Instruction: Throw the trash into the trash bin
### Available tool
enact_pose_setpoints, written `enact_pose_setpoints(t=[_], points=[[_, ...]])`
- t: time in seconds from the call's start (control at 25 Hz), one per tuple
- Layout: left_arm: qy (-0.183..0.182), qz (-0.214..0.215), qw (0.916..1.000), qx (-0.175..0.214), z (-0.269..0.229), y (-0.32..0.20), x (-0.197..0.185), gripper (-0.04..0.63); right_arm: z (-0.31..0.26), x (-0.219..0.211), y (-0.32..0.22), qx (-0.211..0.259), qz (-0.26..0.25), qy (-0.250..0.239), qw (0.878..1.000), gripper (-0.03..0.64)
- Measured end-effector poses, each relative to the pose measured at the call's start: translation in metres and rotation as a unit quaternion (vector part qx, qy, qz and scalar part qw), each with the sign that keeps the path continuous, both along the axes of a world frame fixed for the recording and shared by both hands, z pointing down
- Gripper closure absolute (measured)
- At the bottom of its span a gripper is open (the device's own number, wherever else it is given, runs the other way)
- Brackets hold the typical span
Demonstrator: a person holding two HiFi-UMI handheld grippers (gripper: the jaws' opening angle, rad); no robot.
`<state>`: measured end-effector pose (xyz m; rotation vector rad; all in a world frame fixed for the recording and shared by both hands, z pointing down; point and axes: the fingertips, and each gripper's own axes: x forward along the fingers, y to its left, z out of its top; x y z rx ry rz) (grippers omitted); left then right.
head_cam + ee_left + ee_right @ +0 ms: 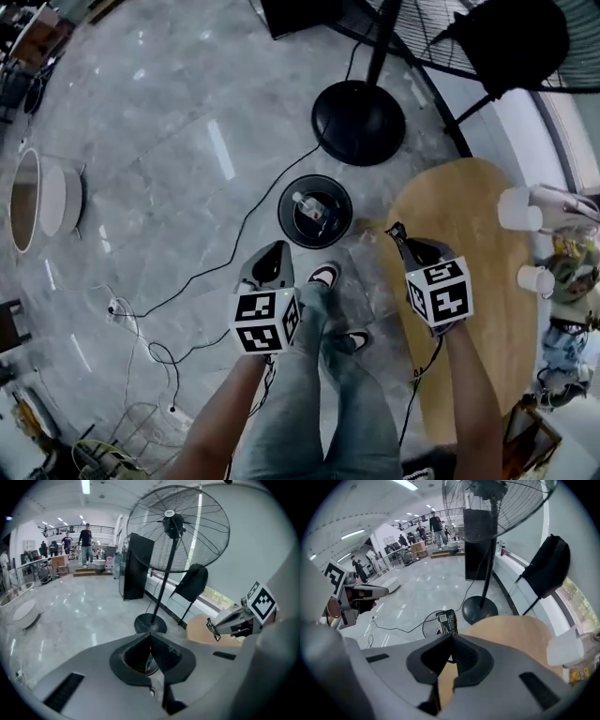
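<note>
The black round trash bin (314,211) stands on the grey floor with some trash inside it. A small black wrapper (446,620) sticks up from the tips of my right gripper (451,637), which is shut on it. In the head view that gripper (403,240) hovers over the left edge of the round wooden table (469,309), to the right of the bin. My left gripper (277,248) is just below and left of the bin. Its jaws (150,635) meet at the tips, and nothing shows between them. The bin's rim (425,629) shows left of the wrapper.
A tall floor fan's black base (358,122) stands beyond the bin, with a black chair (511,42) at the far right. White cups (518,208) sit on the table. Cables (187,281) trail over the floor at left. The person's legs and shoes (324,275) are below the bin.
</note>
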<state>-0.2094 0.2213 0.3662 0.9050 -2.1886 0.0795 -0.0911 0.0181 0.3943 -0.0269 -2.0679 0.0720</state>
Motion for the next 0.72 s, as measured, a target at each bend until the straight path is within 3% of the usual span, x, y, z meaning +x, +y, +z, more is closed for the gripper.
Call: enact_pose_setpoints(t=[0.32,0.72], points=[[0.021,-0.086,0.996,-0.011,0.024,0.077,-0.043,0.578,0.023,-0.095,0.062,-0.019,-0.064,0.007,0.998,0.605],[0.057,-0.107,0.9923,-0.025,0.127,0.093,-0.082,0.578,0.146,-0.14,0.095,-0.074,-0.035,0.046,0.996,0.604]])
